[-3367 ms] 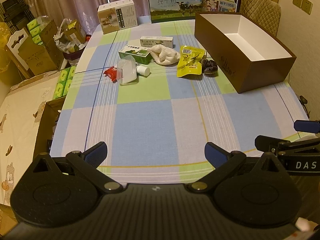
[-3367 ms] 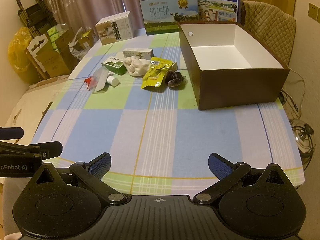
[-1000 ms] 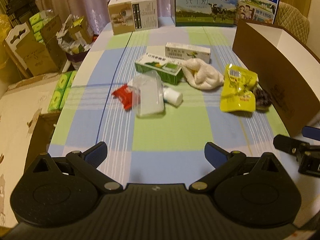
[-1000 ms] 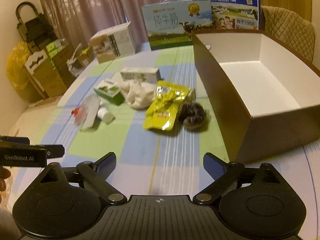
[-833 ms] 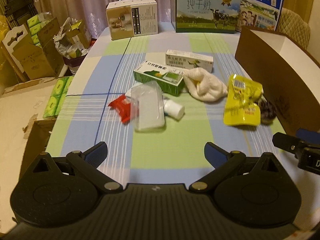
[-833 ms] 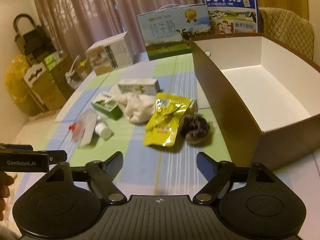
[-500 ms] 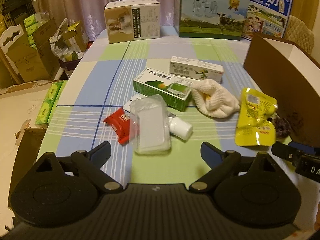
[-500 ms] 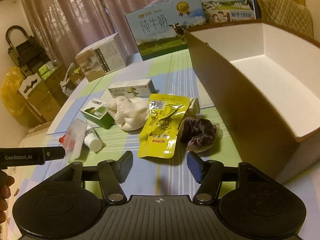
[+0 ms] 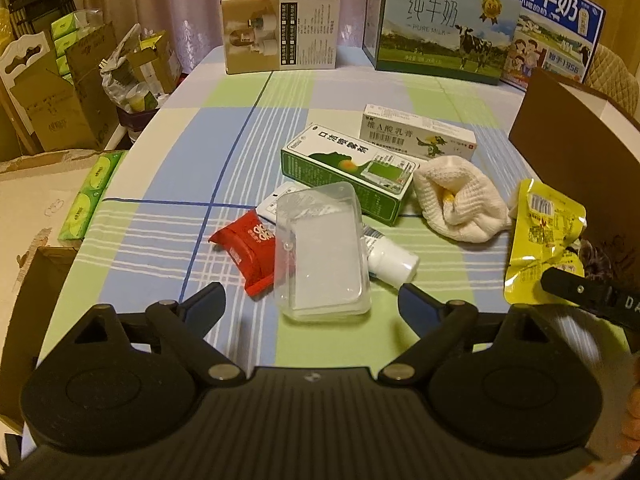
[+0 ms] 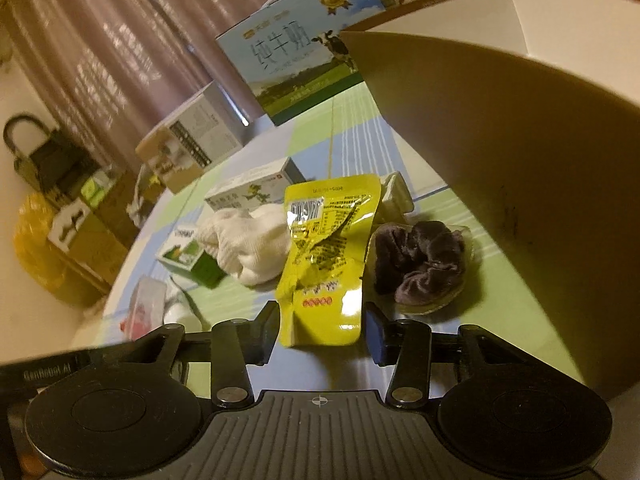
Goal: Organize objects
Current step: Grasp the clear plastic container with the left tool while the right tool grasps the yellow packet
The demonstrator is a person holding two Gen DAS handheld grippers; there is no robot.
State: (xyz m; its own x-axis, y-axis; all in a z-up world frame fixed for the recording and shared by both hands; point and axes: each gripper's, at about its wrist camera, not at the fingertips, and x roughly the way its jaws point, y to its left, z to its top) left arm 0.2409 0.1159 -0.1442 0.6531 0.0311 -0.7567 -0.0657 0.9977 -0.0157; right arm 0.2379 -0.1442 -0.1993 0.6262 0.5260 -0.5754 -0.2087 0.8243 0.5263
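Loose items lie on the checked tablecloth. My left gripper [image 9: 310,306] is open just short of a clear plastic case [image 9: 320,248], with a red packet [image 9: 250,244] and a white bottle [image 9: 390,256] on either side of it. Behind these are a green box [image 9: 348,172], a white box [image 9: 416,136], and a white cloth [image 9: 460,200]. My right gripper [image 10: 322,330] is open but narrowed, tilted, with the near end of the yellow pouch [image 10: 324,256] between its fingers. A dark wrapped item [image 10: 420,264] lies right of the pouch.
The open brown box [image 10: 500,160] rises close on the right. Milk cartons [image 9: 440,28] and a beige carton [image 9: 280,36] stand at the table's far edge. Cardboard boxes and bags [image 9: 60,92] crowd the floor to the left. The right gripper's finger [image 9: 592,300] shows beside the yellow pouch [image 9: 544,240].
Both grippers have moved forward to the items. The right gripper's fingers have narrowed and tilted, and now straddle the yellow pouch's near end. The left gripper has stayed open.
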